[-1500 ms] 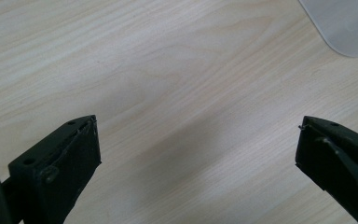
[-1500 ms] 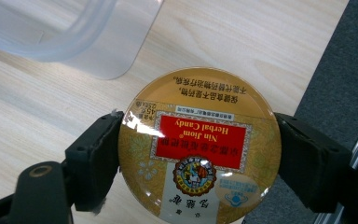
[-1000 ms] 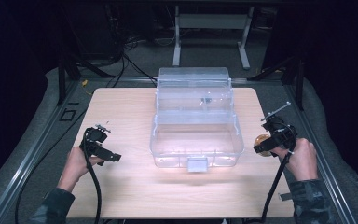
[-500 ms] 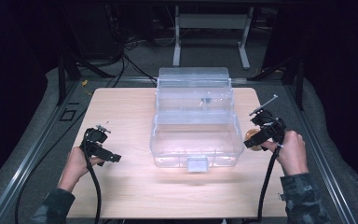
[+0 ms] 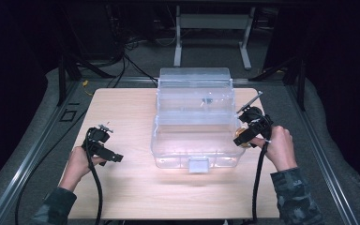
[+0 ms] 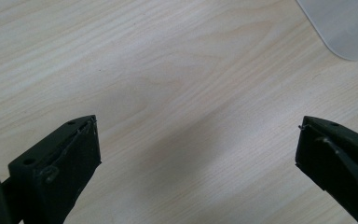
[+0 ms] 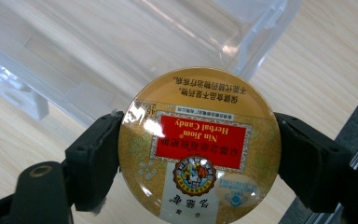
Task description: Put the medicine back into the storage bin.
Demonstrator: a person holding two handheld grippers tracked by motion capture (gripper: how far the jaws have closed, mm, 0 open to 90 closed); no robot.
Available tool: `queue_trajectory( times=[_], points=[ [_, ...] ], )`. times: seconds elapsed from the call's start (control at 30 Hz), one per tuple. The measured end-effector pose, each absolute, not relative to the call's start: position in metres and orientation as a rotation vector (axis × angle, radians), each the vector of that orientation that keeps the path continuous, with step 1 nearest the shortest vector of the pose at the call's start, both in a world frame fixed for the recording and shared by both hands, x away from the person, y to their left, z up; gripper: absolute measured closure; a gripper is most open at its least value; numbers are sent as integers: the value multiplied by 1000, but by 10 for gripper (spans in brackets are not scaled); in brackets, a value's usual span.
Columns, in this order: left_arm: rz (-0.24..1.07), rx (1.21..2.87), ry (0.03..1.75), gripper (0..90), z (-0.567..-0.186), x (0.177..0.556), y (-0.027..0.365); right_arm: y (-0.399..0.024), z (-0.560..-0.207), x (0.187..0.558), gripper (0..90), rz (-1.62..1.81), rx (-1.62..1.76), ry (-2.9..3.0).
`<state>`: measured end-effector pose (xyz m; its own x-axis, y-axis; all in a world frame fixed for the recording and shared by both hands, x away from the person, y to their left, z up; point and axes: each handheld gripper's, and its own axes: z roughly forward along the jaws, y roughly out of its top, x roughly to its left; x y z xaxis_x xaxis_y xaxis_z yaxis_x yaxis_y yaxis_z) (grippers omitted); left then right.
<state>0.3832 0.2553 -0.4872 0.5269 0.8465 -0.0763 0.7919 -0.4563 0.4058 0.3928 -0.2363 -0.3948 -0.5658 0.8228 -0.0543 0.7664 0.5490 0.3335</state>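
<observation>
Right tool (image 5: 244,136) clamps the round candy tin (image 7: 199,148) edge-on, held just beside the clear bin's (image 5: 194,140) right wall. Left tool (image 5: 104,146), jaws apart, rests well left of the bin.

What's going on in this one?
A person sits at a wooden table with a gripper in each hand. The right gripper is shut on a round gold candy tin with a red label, held beside the right end of a clear plastic box that stands mid-table with its lid up. The left gripper is open over bare wood, with nothing between its fingers, off to the box's left.
</observation>
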Motion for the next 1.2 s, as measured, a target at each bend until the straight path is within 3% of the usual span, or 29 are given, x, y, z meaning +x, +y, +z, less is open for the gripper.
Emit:
queue_trajectory(
  times=[0.5, 1.2],
  points=[
    [182, 2374, 1359, 1, -493, 381, 260, -200, -412, 412, 202, 382, 1285, 2652],
    [168, 2388, 1354, 2, -498, 381, 259, -201, -445, 417, 202, 331, 1326, 2708]
  ],
)
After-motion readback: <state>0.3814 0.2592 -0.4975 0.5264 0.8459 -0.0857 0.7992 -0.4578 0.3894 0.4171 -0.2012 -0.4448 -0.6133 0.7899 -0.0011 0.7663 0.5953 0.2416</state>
